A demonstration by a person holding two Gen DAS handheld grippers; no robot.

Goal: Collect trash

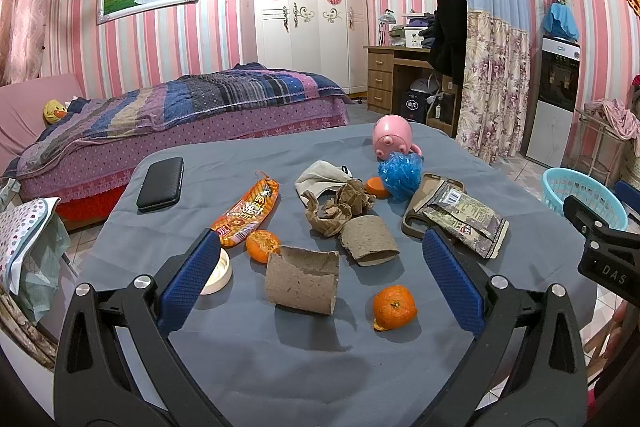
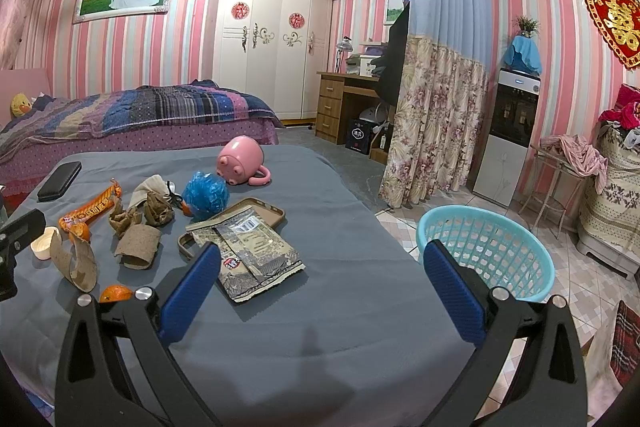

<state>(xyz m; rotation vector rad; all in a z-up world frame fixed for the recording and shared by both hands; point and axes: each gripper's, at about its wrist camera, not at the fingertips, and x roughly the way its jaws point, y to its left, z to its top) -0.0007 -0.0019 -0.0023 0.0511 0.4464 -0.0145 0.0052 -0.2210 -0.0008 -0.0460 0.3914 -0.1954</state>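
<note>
Trash lies on a grey-clothed table (image 1: 320, 367). My left gripper (image 1: 322, 255) is open above a torn cardboard tube (image 1: 303, 281), with a second tube (image 1: 370, 239), orange peels (image 1: 394, 307) (image 1: 262, 245), crumpled brown paper (image 1: 336, 207) and an orange snack wrapper (image 1: 246, 213) around it. My right gripper (image 2: 322, 259) is open over the table's right side, empty, its left finger near a printed foil packet (image 2: 256, 255). A teal basket (image 2: 488, 251) stands on the floor beyond the table's right edge.
A pink mug (image 1: 392, 139), blue mesh ball (image 1: 400, 175), phone case (image 2: 260, 215), black pouch (image 1: 160, 183), white lid (image 1: 218, 273) and orange cap (image 1: 378, 187) are also on the table. A bed (image 1: 180, 115) lies behind, a curtain (image 2: 440, 107) to the right.
</note>
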